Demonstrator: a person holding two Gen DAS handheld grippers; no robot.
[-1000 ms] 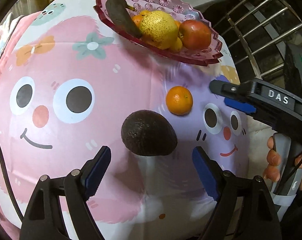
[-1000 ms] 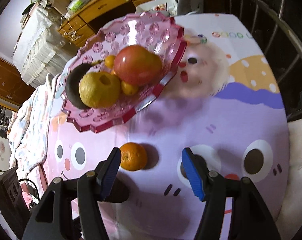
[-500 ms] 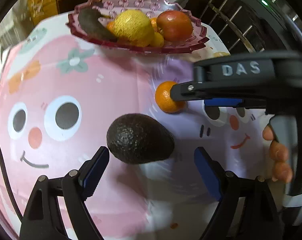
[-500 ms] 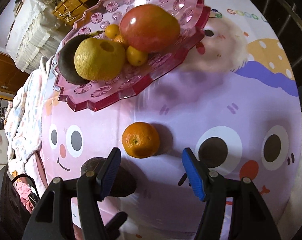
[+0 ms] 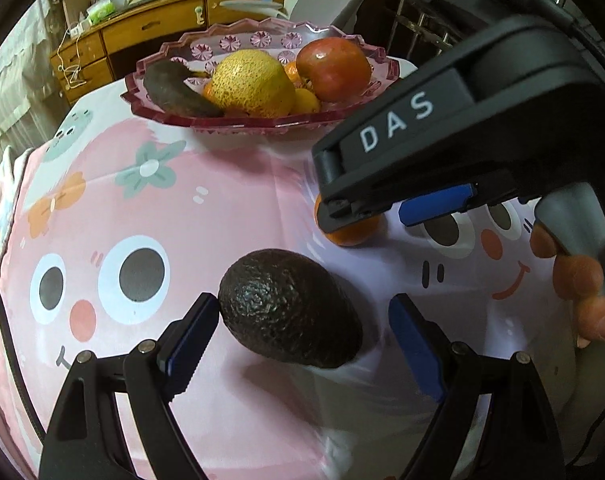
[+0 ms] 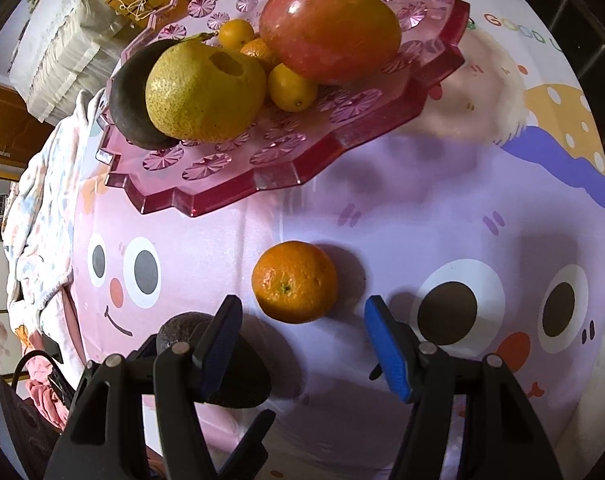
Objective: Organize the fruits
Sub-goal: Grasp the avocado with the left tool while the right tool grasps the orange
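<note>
- Most of the sorting looks done: the scalloped pink plastic dish (image 6: 286,184) at the back of the desk already holds a dark banana (image 5: 178,94), a dimpled yellow-green citrus (image 6: 204,90), small smooth kumquats (image 6: 292,88) and a glossy red-orange mango (image 6: 330,28).
- Two fruits are left on the cartoon-print cloth (image 5: 150,216).
- Left gripper (image 5: 302,328): jaws apart around the pebbly, dark, pear-shaped avocado (image 5: 290,314), the left pad at or nearly on its skin.
- Right gripper (image 6: 302,336): jaws apart, just short of the round, pitted tangerine (image 6: 294,282), which lies beside the avocado, nearer the dish.
</note>
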